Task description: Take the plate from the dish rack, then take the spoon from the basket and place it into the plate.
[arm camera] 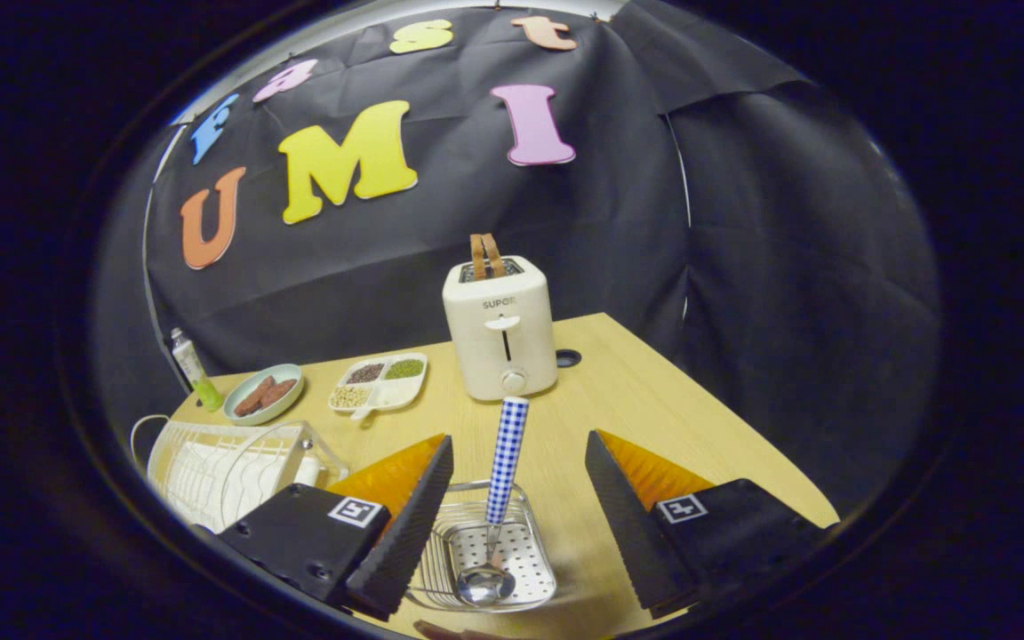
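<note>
A spoon [506,462] with a blue-and-white checked handle stands tilted in a small metal wire basket [525,560], its steel bowl resting on the perforated bottom. My gripper [519,436] is open, one finger on each side of the basket, and the spoon handle rises in the wide gap between them, touching neither. Left of the left finger lies a white wire dish rack [201,471]. What looks like a clear plate [268,471] stands on edge in it, partly hidden by the finger.
Beyond the fingers a cream toaster [500,333] holds two bread slices. Left of it sit a divided tray of beans [379,382], a pale green dish of sausages [263,393] and a small bottle [192,369]. The wooden table [654,418] ends close on the right.
</note>
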`<state>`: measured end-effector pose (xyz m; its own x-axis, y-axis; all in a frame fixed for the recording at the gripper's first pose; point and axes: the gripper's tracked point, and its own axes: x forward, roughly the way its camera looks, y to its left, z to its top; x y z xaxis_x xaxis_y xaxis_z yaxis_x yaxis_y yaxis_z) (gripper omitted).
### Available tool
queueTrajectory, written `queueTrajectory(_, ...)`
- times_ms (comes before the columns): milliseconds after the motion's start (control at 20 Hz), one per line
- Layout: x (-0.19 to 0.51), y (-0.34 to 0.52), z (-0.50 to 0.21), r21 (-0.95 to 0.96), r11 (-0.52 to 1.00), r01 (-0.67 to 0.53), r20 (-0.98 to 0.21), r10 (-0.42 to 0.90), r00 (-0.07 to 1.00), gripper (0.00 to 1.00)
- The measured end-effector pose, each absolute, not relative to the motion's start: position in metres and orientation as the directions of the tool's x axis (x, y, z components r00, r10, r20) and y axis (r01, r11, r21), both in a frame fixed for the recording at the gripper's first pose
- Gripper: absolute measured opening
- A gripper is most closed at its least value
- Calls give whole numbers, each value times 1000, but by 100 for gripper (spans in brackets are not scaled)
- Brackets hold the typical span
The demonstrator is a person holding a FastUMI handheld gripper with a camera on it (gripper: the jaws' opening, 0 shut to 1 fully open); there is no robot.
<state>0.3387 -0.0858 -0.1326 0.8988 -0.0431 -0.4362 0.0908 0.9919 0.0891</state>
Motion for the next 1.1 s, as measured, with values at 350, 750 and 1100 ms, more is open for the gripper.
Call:
queueTrajectory(350, 342, -80, -128, 119, 989, 88, -417, -31, 908, 19)
queueTrajectory(750, 315, -61, -44, -48, 998, 32, -254, -43, 966, 16)
queueTrajectory(1100, 227, 0, 44, -90, 995, -41, -77, 34, 996, 15)
